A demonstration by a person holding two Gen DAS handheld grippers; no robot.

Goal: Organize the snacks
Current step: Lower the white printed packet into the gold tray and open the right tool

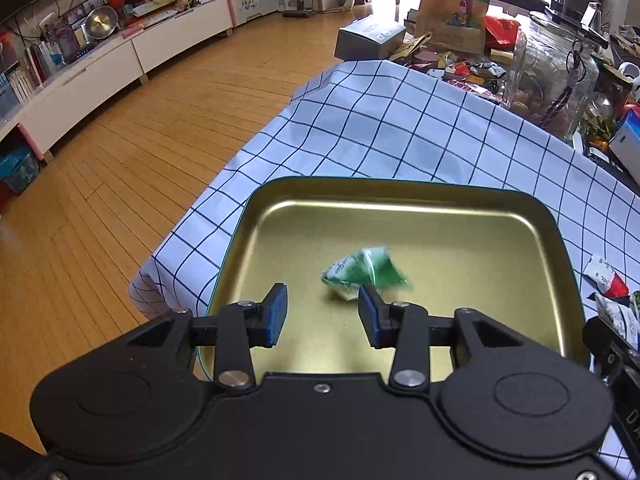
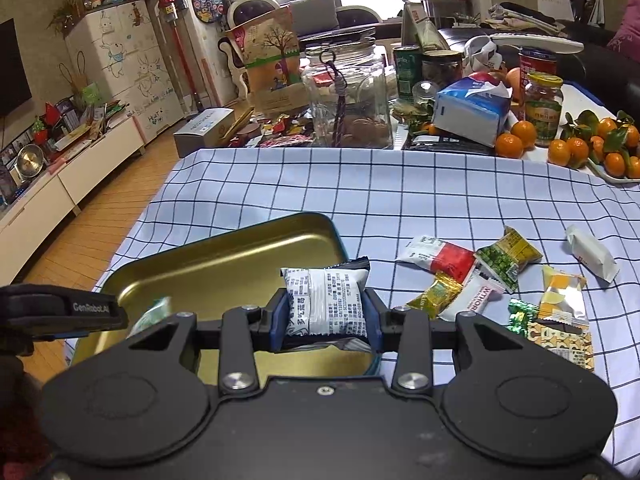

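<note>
A gold metal tin [image 1: 400, 208] lies on the checked tablecloth. A green and white snack packet [image 1: 362, 272] rests on its floor. My left gripper [image 1: 322, 316] hovers over the tin's near part, open, with the packet just beyond its right pad and free of both pads. In the right wrist view my right gripper [image 2: 326, 320] is shut on a white snack packet with black print [image 2: 326, 300], held over the tin's [image 2: 224, 252] right edge. The green packet [image 2: 150, 314] shows partly behind the left gripper's body. Loose snacks lie to the right.
Several loose snack packets [image 2: 496, 276] lie on the cloth right of the tin. A glass jar [image 2: 346, 96], cans, a blue-white bag [image 2: 472, 110] and oranges [image 2: 576, 144] crowd the table's far side. The table's left edge drops to a wooden floor [image 1: 140, 152].
</note>
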